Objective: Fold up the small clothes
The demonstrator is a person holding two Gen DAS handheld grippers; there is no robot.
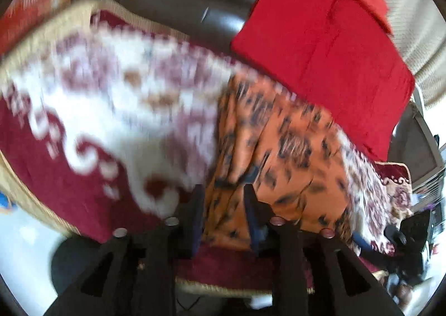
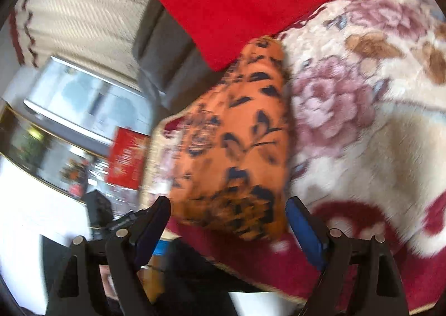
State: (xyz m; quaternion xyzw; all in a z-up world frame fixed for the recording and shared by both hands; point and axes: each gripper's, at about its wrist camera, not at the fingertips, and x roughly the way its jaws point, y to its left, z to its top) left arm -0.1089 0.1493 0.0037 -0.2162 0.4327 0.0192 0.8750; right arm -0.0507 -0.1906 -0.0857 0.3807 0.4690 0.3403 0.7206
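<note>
Orange patterned cloth [image 1: 267, 154] is pinched in the left claw [image 1: 223, 198]; the spread right claw [image 2: 228, 212], just short of it, is best closed on a free edge.

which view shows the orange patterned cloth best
The right wrist view: the orange cloth sits mid-frame with its dark flower print fairly readable. The left wrist view shows the same cloth more blurred, its near edge running between the left gripper fingers.

Bright daylight — both fisheye views smeared by motion blur, dark and bent at the rims.
</note>
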